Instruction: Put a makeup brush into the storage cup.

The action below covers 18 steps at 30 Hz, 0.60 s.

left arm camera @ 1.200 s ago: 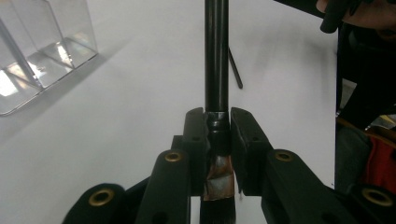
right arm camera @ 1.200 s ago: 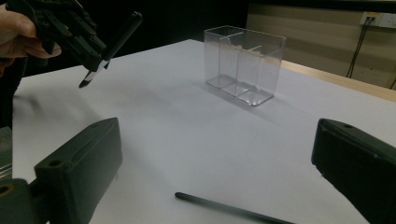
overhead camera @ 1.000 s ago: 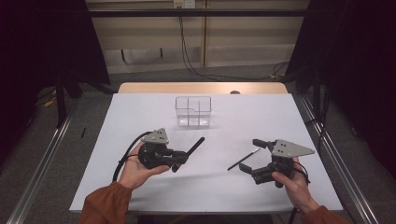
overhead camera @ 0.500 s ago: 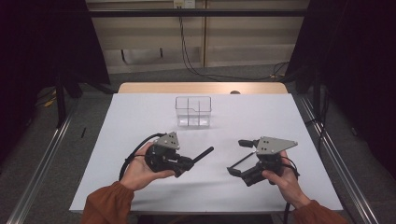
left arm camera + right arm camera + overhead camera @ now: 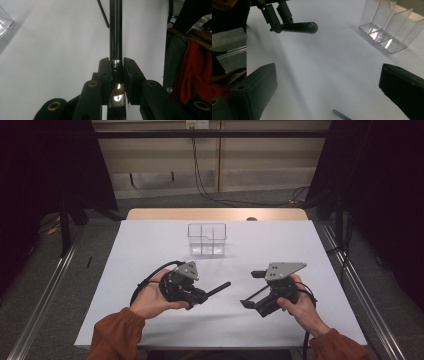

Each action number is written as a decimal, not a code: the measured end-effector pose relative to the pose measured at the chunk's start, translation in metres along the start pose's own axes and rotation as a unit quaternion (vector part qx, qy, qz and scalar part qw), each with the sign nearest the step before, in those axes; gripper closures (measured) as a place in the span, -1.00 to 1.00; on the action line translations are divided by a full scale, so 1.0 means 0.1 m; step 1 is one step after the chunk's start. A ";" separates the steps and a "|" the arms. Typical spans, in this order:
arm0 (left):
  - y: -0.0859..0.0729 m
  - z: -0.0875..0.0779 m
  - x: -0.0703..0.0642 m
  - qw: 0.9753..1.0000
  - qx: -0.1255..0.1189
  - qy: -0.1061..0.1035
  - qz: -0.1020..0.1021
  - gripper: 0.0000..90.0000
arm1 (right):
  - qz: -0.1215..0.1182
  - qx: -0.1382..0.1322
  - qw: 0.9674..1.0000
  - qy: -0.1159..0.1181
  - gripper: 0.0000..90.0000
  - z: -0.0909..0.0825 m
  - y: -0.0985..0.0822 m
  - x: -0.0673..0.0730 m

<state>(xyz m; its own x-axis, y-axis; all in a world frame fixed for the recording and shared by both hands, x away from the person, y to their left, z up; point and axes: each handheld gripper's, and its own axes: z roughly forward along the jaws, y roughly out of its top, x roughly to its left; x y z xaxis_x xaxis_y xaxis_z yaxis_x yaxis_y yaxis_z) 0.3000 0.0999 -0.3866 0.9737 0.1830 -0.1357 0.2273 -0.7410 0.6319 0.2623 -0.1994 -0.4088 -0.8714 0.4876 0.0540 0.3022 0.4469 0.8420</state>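
Gripping a black brush by the shiny metal collar near its bristles, the left gripper is keeping its jaws nearly closed on the tool, with the long dark handle sticking out toward the middle of the table. In the left gripper view the two pads are pressing on either side of the collar, and the handle is running straight up away from them. The left hand is holding this gripper near the front edge of the table, left of centre. The right gripper is sitting in the right hand toward the front right part of the table, its jaws standing wide apart with nothing between them. A thin dark stick is lying on the white surface just below those open jaws. A clear plastic box with dividers is standing near the back edge, at the middle, well apart from both grippers.
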 end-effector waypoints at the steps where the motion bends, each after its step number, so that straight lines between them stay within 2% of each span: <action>1: 0.01 0.00 0.01 1.000 0.007 -0.001 0.002 0.72 | 0.000 0.006 1.000 0.003 -0.96 0.01 0.00 0.00; 3: 0.03 0.02 0.02 1.000 0.014 0.004 0.002 0.72 | 0.001 0.022 1.000 0.011 -0.94 0.02 0.01 -0.02; 11: 0.10 0.08 0.03 0.999 0.042 -0.003 0.011 0.72 | -0.008 0.057 0.998 0.018 -0.92 0.07 0.07 -0.08; 13: 0.11 0.09 0.03 0.999 0.042 -0.003 0.011 0.72 | -0.015 0.072 0.997 0.025 -0.92 0.09 0.08 -0.08; 14: 0.12 0.10 0.04 0.999 0.052 -0.008 0.014 0.72 | -0.019 0.081 0.996 0.030 -0.93 0.10 0.09 -0.08; 18: 0.15 0.11 0.04 0.998 0.063 -0.011 0.018 0.72 | -0.043 0.119 0.991 0.039 -0.90 0.16 0.12 -0.08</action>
<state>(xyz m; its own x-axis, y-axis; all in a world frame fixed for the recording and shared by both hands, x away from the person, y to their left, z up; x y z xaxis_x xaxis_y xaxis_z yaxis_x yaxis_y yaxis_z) 0.3070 0.0824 -0.3867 0.9809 0.1426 -0.1322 0.1917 -0.8225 0.5355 0.2787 -0.1863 -0.4075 -0.9223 0.3848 0.0370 0.3005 0.6534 0.6948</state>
